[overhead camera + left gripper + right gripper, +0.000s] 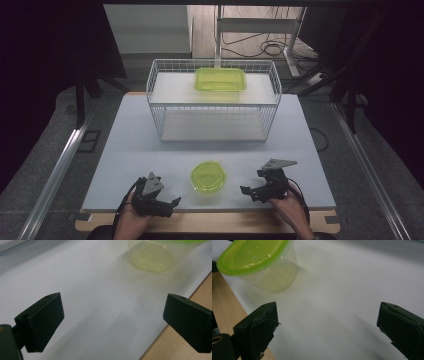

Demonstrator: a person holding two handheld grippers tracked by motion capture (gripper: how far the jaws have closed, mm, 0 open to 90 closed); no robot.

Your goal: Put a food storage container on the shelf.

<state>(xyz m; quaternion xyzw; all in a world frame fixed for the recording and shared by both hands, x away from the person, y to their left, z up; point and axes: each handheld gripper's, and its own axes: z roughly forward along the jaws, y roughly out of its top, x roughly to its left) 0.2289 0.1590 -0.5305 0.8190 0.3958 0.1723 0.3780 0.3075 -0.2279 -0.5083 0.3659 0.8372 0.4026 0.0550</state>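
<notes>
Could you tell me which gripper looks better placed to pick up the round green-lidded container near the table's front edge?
Probably the right gripper: open, its jaws point toward the round container. The left gripper sits lower.

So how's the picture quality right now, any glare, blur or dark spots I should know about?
High view: dim, edges black, table evenly lit, round container readable. Left gripper view: container soft-focus at the top edge, faint jaw shadows. Right gripper view: small glints on the green lid, mild blur, no washout.

Black hand-held gripper, grey three-cornered plate
</notes>
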